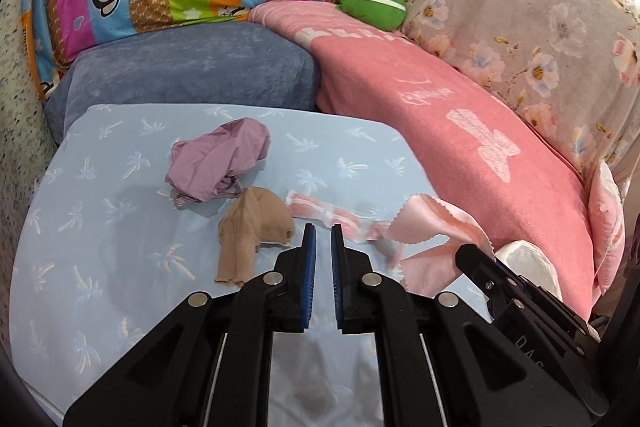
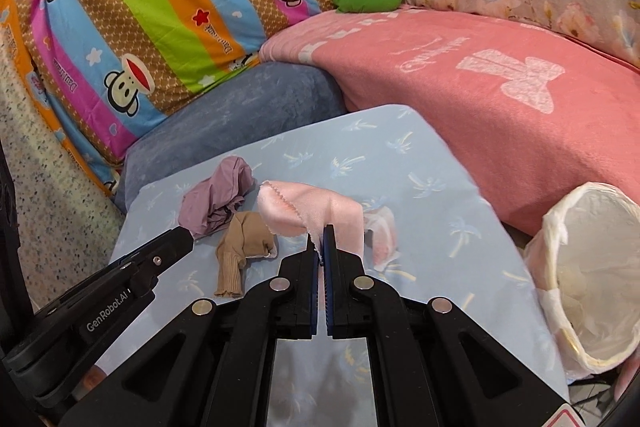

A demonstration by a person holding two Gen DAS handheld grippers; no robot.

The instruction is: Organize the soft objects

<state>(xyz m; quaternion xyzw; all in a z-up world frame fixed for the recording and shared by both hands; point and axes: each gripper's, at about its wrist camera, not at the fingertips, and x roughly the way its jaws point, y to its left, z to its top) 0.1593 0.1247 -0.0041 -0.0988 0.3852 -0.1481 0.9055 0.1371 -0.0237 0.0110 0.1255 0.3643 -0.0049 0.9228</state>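
Pink cloth (image 2: 304,205) pinched in our right gripper (image 2: 319,239) beside tan stocking (image 2: 244,239); our left gripper (image 1: 323,233) nearly closed, empty.

Left gripper (image 1: 323,233): black linkage arms and blue-lined fingers angled downward over the bed; jaws drawn nearly together with a narrow gap showing; nothing seen between the pads (image 1: 310,247)

Right gripper (image 2: 320,235): same black build, pointing downward; jaws pressed together on a fold of pink cloth (image 2: 304,207); cloth drapes over the fingertips and hangs lifted off the surface

Positions: the two grippers side by side and close; right gripper enters the left wrist view from the lower right; left gripper enters the right wrist view from the lower left

Person: hands and sleeves hidden behind the cameras
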